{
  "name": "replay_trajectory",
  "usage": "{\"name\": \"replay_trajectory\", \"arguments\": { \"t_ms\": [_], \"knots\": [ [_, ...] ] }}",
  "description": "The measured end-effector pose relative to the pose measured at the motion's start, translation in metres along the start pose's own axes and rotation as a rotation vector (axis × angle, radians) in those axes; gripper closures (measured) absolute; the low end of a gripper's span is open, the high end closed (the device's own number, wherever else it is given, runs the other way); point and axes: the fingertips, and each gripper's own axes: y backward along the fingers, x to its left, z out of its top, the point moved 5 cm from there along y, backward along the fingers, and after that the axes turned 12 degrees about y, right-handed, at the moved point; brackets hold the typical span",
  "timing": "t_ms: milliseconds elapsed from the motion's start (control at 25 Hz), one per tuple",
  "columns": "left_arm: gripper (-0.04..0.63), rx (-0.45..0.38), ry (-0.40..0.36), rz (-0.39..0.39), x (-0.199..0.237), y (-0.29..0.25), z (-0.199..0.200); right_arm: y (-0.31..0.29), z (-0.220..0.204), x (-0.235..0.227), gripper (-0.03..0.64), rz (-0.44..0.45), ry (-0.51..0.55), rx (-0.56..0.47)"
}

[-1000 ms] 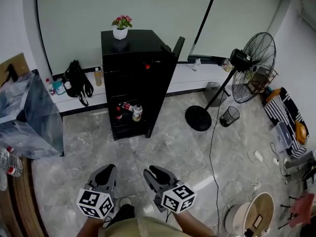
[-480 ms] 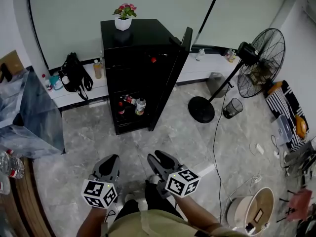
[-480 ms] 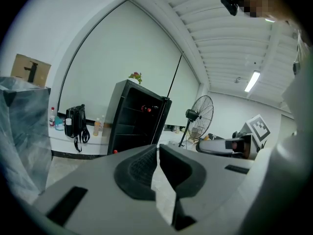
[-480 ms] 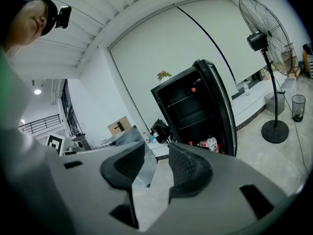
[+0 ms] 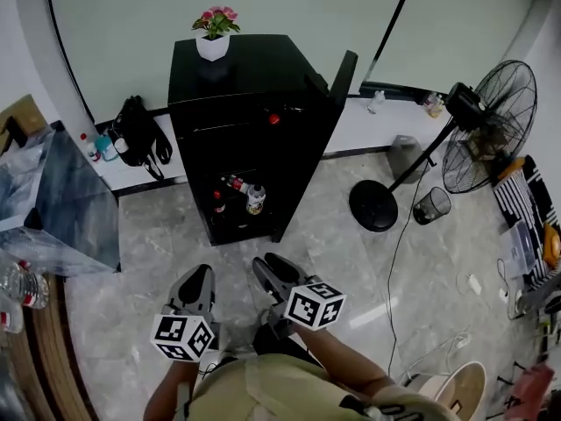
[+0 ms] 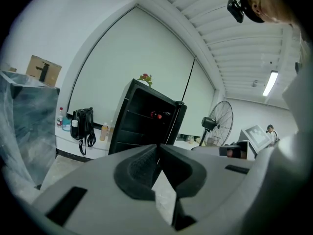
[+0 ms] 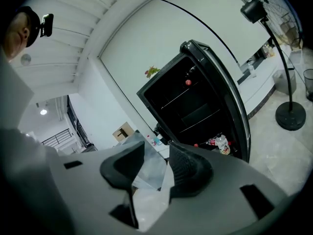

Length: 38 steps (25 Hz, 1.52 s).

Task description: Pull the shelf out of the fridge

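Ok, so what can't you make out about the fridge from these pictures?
- Shelves: thin lines in the right gripper view; in the head view lost in the fridge's dark interior.
- Fridge bottom: left gripper view, hidden behind the shut left gripper.
- Bottle label: too small in every view.

Bright, even room light with soft shadows; both gripper views bulge, corners vignetted black
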Motion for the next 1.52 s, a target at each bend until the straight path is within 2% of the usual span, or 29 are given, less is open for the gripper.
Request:
{"name": "replay_trajectory", "arguments": {
  "t_ms": [440,760,1040,1240,1520],
  "knots": [
    [0.594,-0.06,0.021,0.157,-0.001,-0.091,-0.006,-0.049,0.023,-0.1,0.466,0.051,-0.112,0.032],
    [0.594,-0.075,0.016,0.233,0.014,-0.108,-0.018,-0.089,0.021,-0.157,0.462,-0.004,-0.245,0.0],
    [0.588,-0.045,0.043,0.231,0.047,-0.139,-0.027,-0.135,0.008,-0.182,0.462,-0.047,-0.321,0.004],
    [0.527,-0.032,0.051,0.215,0.066,-0.158,-0.027,-0.169,0.001,-0.201,0.462,-0.077,-0.359,0.005],
    [0.523,-0.014,0.088,0.255,0.099,-0.16,-0.037,-0.211,-0.002,-0.227,0.462,-0.127,-0.402,-0.024]
  ]
}}
